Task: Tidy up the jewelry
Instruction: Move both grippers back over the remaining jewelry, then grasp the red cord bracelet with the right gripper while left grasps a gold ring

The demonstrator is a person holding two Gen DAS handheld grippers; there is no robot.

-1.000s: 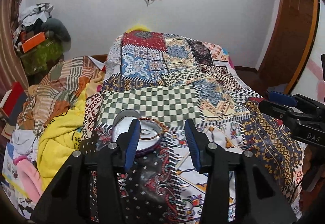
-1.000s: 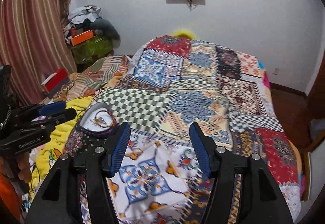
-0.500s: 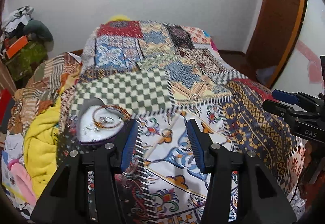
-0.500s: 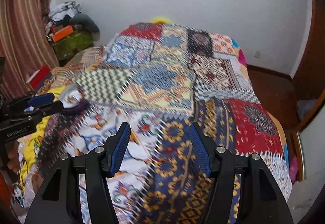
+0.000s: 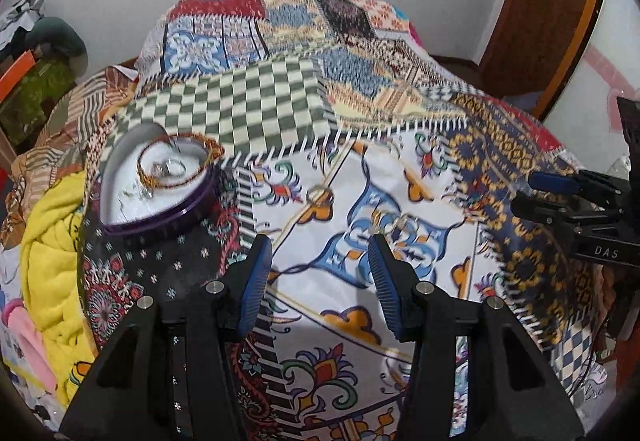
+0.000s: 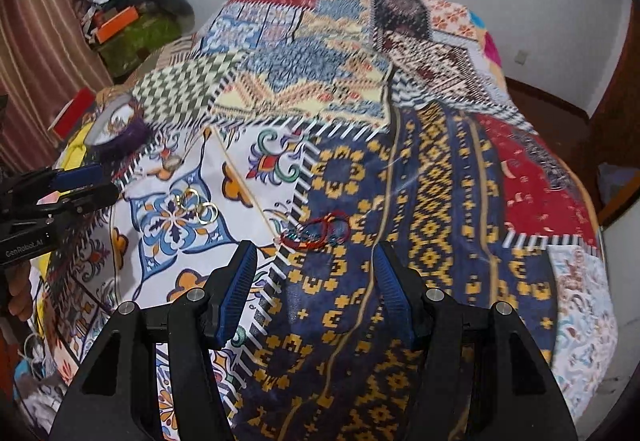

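Note:
A heart-shaped tin [image 5: 120,197] with a purple rim sits on the patchwork bedspread [image 5: 248,101], left of my left gripper [image 5: 320,277]. It holds a beaded bracelet [image 5: 176,165] and some small silver pieces. Gold rings [image 5: 390,221] lie on the white floral patch just beyond the left fingertips. The left gripper is open and holds nothing. In the right wrist view a red string bracelet [image 6: 316,231] lies on the blue and yellow patch, just past my right gripper [image 6: 312,281], which is open and holds nothing. The gold rings [image 6: 198,207] and the tin [image 6: 120,125] lie to its left.
A yellow blanket [image 5: 48,249] and loose clothes are heaped along the bed's left side. A green box [image 6: 136,33] with clutter stands by a striped curtain [image 6: 44,41]. A wooden door [image 5: 556,13] is at the right. The other gripper [image 5: 568,201] [image 6: 76,185] shows at each view's edge.
Both grippers have sunk toward the bed and tipped further down. The tin has slid left in both views. The gold rings and the red bracelet have come into sight.

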